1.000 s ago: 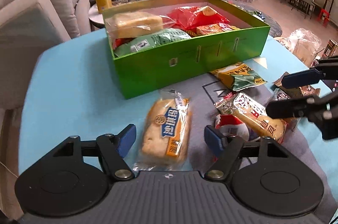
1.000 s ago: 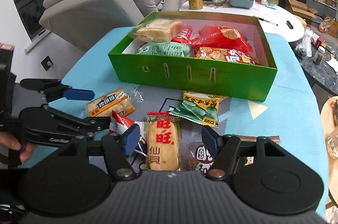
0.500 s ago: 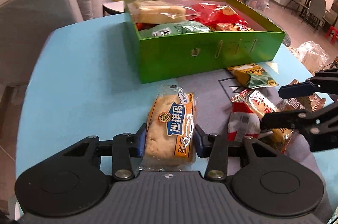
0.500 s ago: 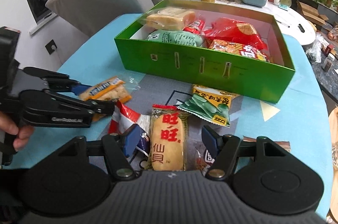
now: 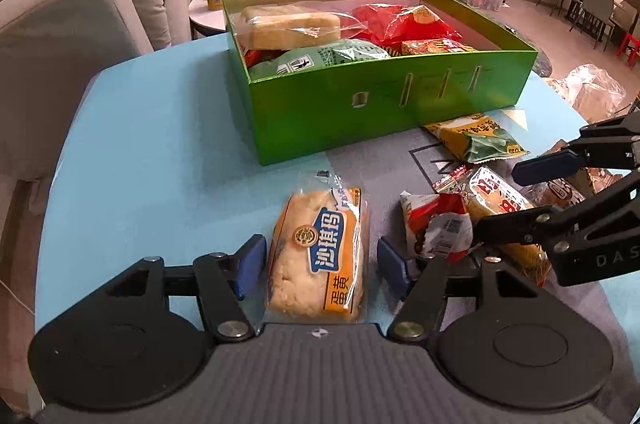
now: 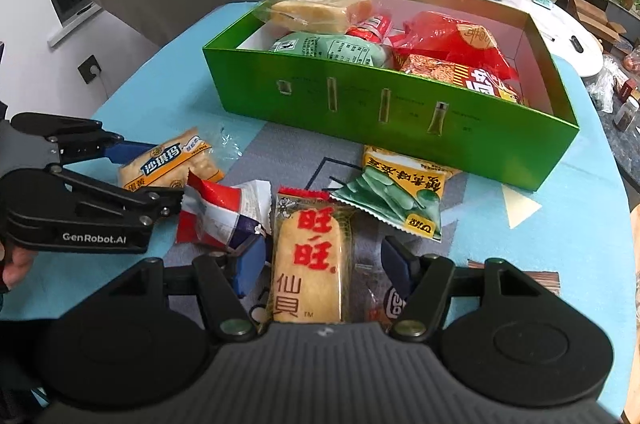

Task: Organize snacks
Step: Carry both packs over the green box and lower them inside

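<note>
Pale blue tabletop (image 5: 152, 144), with a grey printed mat on it, carries the open green cardboard box (image 5: 400, 104); behind the box are a sofa, a round white side table and a row of potted plants.

Several packets already lie inside the box: a clear-wrapped yellow cake (image 5: 290, 24), a pale green bag and red bags. By my reading the sorting is partly done. At least five packets remain on the mat in front of the box.

Just in front of the box, the left gripper (image 5: 318, 264) straddles the orange-and-blue wrapped pastry cake (image 5: 320, 252), jaws spread either side and not pinching it. Beside it, the right gripper (image 6: 322, 266) brackets the yellow rice-cracker packet with red characters (image 6: 310, 264), likewise unclenched. A green-and-yellow pea snack bag (image 6: 396, 200) lies nearest the box wall, and a crumpled red-and-white wrapper (image 6: 222, 210) lies between the two grippers.
</note>
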`<state>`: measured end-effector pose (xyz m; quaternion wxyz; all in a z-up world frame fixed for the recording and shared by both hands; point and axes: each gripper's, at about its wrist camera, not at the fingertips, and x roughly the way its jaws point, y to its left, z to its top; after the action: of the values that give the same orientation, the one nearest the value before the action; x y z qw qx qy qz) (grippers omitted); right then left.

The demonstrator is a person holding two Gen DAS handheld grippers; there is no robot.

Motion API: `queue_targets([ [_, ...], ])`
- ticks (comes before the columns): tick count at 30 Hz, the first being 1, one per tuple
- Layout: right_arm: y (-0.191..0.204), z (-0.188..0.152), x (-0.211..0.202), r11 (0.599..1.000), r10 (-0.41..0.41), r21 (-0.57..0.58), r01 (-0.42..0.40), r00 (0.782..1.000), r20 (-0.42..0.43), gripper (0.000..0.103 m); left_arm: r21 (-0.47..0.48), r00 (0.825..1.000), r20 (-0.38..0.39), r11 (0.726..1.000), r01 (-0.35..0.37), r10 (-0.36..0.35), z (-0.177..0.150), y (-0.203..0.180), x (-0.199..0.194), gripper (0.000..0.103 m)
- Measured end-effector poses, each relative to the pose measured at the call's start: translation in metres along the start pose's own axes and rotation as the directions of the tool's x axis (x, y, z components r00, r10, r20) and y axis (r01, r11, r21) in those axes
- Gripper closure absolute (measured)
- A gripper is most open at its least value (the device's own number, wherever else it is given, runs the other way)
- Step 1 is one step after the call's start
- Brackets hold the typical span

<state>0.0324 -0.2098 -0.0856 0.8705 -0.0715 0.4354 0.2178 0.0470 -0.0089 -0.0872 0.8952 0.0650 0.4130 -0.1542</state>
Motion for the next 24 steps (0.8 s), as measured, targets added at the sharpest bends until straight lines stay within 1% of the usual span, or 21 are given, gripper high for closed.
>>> queue_targets([
  [2,0.0,0.001,0.002,1.0,0.004,-0.001,-0.004,1.0,-0.004,0.04,0.001,1.0,-0.001,1.0,-0.005,0.005,0.001,0.0,0.002,0.045],
  [3,0.001,0.001,0.003,1.0,0.006,-0.002,-0.006,1.0,-0.007,0.04,-0.001,1.0,-0.003,1.0,-0.007,0.007,0.001,0.001,0.003,0.047],
  [4,0.001,0.001,0.004,1.0,0.008,-0.002,-0.009,1.0,-0.01,0.04,-0.003,1.0,-0.007,1.0,-0.01,0.01,0.001,0.002,0.005,0.053],
  [5,0.001,0.002,0.006,1.0,0.011,-0.002,-0.011,1.0,-0.014,0.04,0.003,1.0,0.004,1.0,-0.012,0.012,0.0,0.002,0.005,0.058],
  [7,0.002,0.001,0.009,1.0,0.008,-0.006,-0.008,1.0,-0.029,0.044,0.003,1.0,0.006,1.0,-0.004,0.004,0.0,0.003,0.003,0.062],
  [8,0.002,0.0,0.008,1.0,0.007,-0.013,-0.008,1.0,-0.022,0.05,-0.008,1.0,0.006,1.0,0.002,-0.002,0.0,0.005,0.002,0.062],
  [11,0.002,0.001,0.005,1.0,0.018,-0.001,-0.018,1.0,-0.01,0.056,-0.028,1.0,0.019,1.0,0.005,-0.005,0.0,0.006,-0.003,0.063],
  [15,0.001,0.001,-0.007,0.997,0.068,0.026,-0.068,0.997,0.026,0.056,-0.026,0.999,0.053,1.0,0.006,-0.005,0.001,0.004,-0.017,0.063],
  [20,0.004,0.002,-0.026,0.997,0.071,0.027,-0.074,0.994,0.081,0.056,-0.026,0.995,0.102,1.0,0.006,-0.003,0.006,0.0,-0.036,0.063],
  [24,0.001,0.007,-0.046,0.996,0.066,0.041,-0.073,0.987,0.147,0.056,-0.017,0.99,0.141,1.0,0.01,-0.008,0.015,-0.004,-0.048,0.063],
])
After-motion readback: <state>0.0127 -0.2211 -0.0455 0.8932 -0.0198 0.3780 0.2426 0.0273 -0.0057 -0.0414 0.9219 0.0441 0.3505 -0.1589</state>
